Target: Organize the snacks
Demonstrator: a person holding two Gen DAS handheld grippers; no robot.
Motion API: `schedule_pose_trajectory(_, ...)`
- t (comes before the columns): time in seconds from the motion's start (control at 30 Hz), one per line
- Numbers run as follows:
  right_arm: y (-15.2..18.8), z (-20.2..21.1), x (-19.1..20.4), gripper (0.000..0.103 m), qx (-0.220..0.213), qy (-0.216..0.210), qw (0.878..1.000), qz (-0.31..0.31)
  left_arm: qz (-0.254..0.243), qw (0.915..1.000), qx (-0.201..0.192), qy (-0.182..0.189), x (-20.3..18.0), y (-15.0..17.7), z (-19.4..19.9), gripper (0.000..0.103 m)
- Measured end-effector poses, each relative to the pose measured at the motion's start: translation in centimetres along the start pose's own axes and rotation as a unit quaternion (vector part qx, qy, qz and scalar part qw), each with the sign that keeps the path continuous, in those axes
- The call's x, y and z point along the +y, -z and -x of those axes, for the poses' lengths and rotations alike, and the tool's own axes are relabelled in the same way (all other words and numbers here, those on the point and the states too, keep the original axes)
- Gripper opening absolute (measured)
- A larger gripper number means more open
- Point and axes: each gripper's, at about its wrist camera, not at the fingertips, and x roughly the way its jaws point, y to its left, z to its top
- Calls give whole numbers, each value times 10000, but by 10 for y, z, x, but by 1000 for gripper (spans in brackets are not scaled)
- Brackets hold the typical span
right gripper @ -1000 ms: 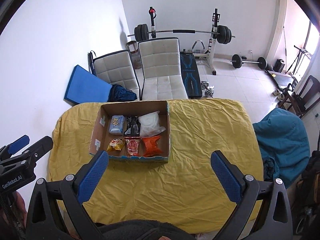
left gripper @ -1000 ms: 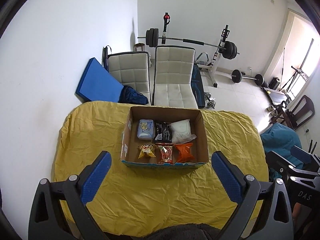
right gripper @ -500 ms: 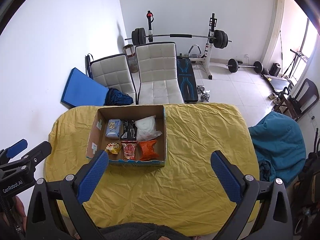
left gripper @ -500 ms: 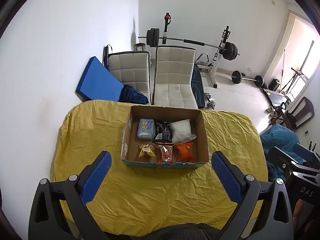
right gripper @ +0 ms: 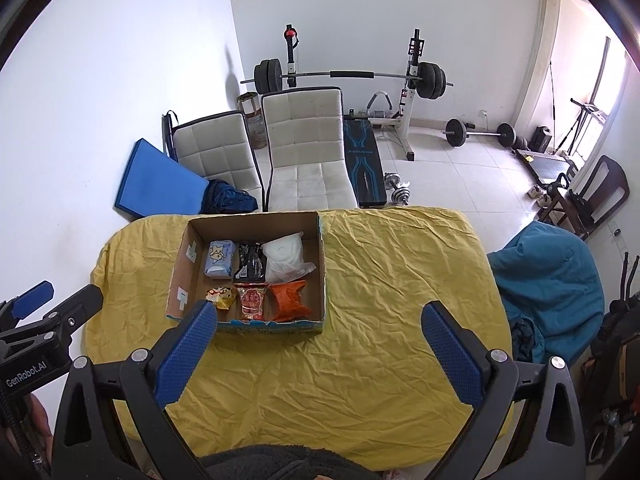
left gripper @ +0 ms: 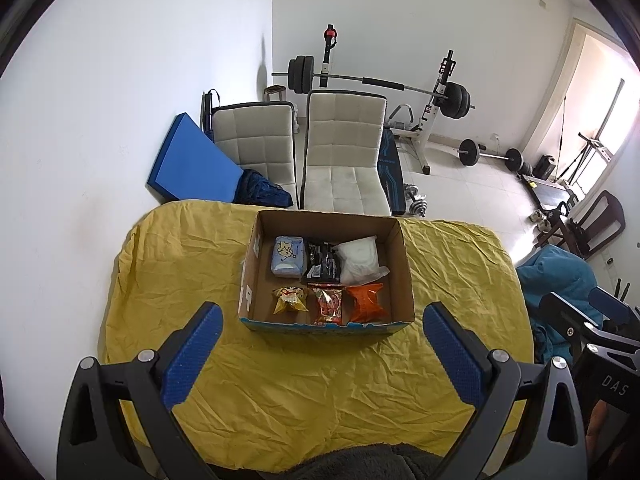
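Snacks (left gripper: pixel 326 280) all sit in the box (left gripper: pixel 404 272) on the yellow cloth (left gripper: pixel 320 380); left gripper (left gripper: pixel 322 348) and right gripper (right gripper: pixel 318 346) both hover wide, holding nothing.

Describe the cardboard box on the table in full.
The cardboard box is brown, open-topped and rectangular, with a blue printed strip along its near bottom edge and pale patches on its left inner wall. It sits flat on the yellow cloth, left of centre. Six snack packets lie inside in two rows. Neither gripper touches it.
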Motion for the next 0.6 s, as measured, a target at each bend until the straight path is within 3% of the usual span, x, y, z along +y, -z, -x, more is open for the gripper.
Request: schedule_pose_trajectory(0.6, 12, 7, -5, 103, 74, 110, 9999, -92, 50, 9999, 78, 102, 3, 7, 1, 103)
